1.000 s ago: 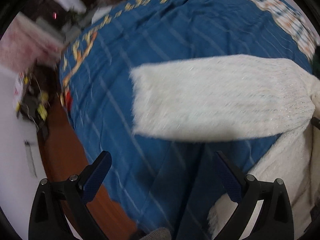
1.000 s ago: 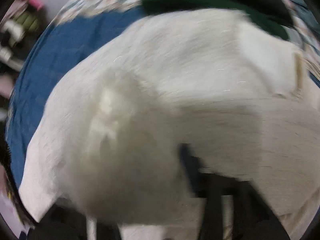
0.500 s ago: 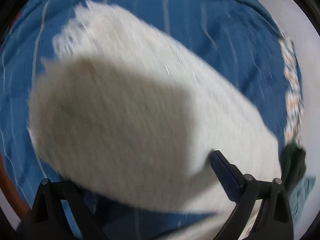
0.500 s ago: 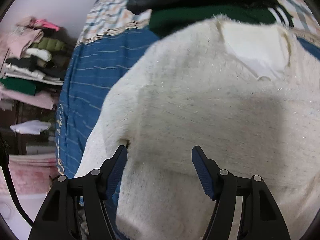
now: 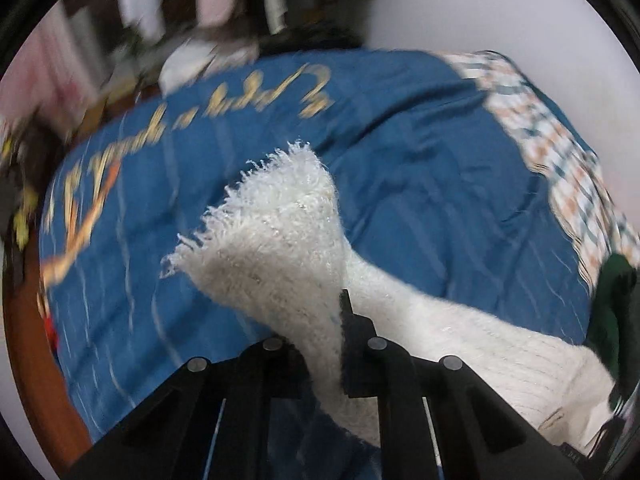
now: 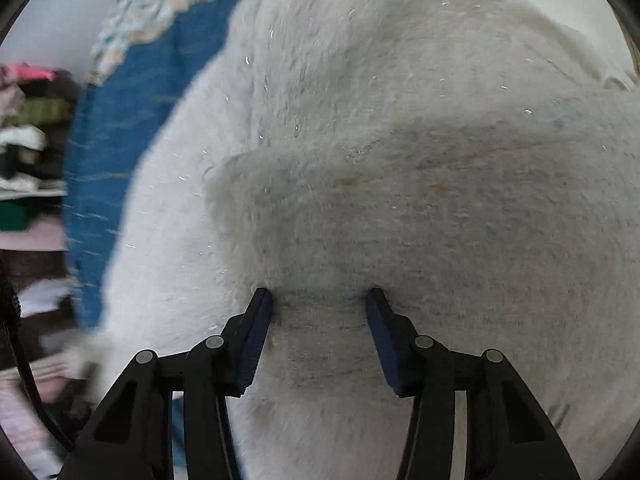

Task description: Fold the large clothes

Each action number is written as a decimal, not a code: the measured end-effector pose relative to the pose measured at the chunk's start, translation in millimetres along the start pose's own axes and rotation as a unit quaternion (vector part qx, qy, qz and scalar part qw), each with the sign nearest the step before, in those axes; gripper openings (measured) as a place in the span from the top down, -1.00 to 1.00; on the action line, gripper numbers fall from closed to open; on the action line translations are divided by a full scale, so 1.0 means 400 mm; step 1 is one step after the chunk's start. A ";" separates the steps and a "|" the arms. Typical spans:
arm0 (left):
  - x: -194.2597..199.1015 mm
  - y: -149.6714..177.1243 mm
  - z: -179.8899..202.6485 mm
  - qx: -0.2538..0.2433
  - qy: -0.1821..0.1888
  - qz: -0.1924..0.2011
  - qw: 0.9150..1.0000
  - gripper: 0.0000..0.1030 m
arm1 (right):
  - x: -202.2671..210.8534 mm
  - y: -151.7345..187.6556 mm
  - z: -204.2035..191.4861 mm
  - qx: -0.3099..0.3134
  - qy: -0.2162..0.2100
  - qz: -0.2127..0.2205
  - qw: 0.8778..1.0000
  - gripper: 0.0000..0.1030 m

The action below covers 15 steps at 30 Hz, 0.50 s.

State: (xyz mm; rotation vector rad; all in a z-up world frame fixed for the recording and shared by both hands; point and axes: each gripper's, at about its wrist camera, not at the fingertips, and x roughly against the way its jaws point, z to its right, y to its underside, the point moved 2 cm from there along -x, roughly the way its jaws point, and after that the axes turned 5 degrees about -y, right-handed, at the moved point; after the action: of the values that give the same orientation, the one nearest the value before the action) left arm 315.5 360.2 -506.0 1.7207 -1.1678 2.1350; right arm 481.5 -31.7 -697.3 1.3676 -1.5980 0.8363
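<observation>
Two hand-held grippers are recorded over one garment. The white fuzzy sweater [image 5: 460,332] is spread on a bed covered by a blue bedspread [image 5: 420,168], which carries gold script lettering [image 5: 248,96] near its far edge and thin pale stripes across its field.

Left gripper [image 5: 326,344]: clenched on the sleeve [image 5: 280,240] of the sweater. The knit is pinched between the black jaws, and the fringed cuff end is fanned out beyond them, raised off the bedspread. The rest of the sleeve is seen running back to the right toward the body of the garment.

Right gripper [image 6: 318,320]: jaws part-way apart and closing. The blue-padded fingers [image 6: 256,336] are pressed down into the body of the sweater, a band of the fabric being bunched between them; whether the pads already grip that band cannot be told.

A patterned border of checks in orange, teal and white [image 5: 560,152] is noted along the right side of the bedspread. A dark green garment [image 5: 612,312] is lying at the right edge of the left wrist view, just beside the sweater. Blurred stacks of folded clothes [image 6: 28,140] are seen on shelves beyond the bed at the left of the right wrist view. A brown wooden bed edge [image 5: 28,360] is visible below the bedspread at the left of the left wrist view. A pale wall [image 5: 480,8] is behind the bed.
</observation>
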 end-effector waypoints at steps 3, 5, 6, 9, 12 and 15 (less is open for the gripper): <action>0.049 -0.024 0.065 -0.056 -0.009 0.043 0.997 0.86 | 0.024 0.004 -0.032 0.027 0.038 -0.006 0.999 -0.07; 0.097 -0.014 0.076 -0.093 -0.017 0.069 0.993 0.87 | 0.070 0.020 -0.054 0.062 0.098 0.022 0.993 -0.66; 0.123 -0.014 0.098 -0.114 -0.017 0.085 0.990 0.87 | 0.090 0.028 -0.061 0.073 0.114 0.036 0.990 -0.67; 0.207 0.004 0.161 -0.169 -0.015 0.132 0.977 0.88 | 0.168 0.062 -0.060 0.101 0.194 0.088 0.972 -0.67; 0.284 0.030 0.243 -0.215 0.000 0.163 0.963 0.89 | 0.212 0.084 -0.028 0.096 0.220 0.106 0.965 -0.67; 0.351 0.078 0.330 -0.258 0.023 0.181 0.949 0.89 | 0.245 0.099 0.040 0.069 0.211 0.107 0.969 -0.68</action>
State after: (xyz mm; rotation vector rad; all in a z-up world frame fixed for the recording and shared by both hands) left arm 352.6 206.1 -391.9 1.2925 -1.9383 1.7822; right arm 435.6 -79.5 -613.6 1.0286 -1.3818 1.2937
